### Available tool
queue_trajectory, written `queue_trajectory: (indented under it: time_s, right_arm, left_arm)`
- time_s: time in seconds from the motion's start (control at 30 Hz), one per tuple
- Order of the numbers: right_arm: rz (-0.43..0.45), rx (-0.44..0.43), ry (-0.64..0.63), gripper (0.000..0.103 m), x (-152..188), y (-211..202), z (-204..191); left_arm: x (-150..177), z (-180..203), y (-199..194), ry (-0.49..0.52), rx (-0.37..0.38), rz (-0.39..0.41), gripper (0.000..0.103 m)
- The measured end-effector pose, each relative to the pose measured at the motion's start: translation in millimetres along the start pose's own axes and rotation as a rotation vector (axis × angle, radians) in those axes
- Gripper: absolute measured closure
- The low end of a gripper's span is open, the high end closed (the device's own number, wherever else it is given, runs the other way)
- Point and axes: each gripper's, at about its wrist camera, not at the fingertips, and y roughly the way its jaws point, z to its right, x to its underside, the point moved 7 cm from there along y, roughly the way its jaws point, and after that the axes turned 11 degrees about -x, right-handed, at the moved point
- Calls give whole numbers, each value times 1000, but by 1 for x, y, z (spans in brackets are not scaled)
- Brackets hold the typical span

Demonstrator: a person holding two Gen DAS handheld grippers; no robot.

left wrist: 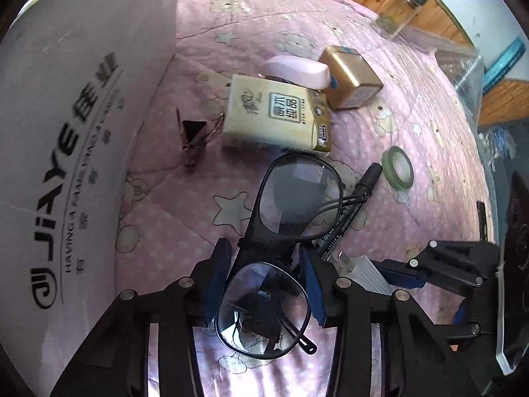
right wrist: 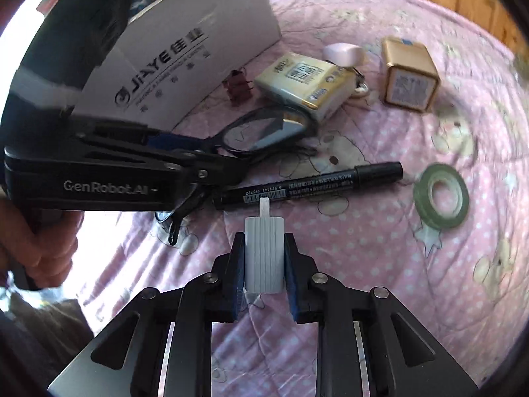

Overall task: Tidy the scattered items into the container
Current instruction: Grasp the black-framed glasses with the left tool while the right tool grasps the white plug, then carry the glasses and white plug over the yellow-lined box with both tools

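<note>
Gripping on both sides now: the left gripper [left wrist: 267, 284] has its pads clamped on the black glasses [left wrist: 281, 231], and the right gripper [right wrist: 264, 264] is closed around a small grey ribbed block [right wrist: 264, 254]. Neither has reached the white JIAYE container [right wrist: 195, 49], whose inside is hidden. Out beyond its printed wall lie the binder clip [left wrist: 193, 132], tissue pack [left wrist: 277, 112], pink case [left wrist: 297, 69], gold box [left wrist: 352, 77], black marker [right wrist: 310, 185] and green tape roll [right wrist: 441, 195], so most of the job looks undone.
</note>
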Motion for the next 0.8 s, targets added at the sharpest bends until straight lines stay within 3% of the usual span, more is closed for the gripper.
queue_trajectory:
  time_s: [0.4,0.8]
  right_arm:
    - [54,-41,168,81,19,-32,17]
    - [113,-66,159,81,11,-50,-7]
  left_arm:
    - [14,-15,-37,-91,21,25,60]
    - [13,-3,-75,-105,61,94,60]
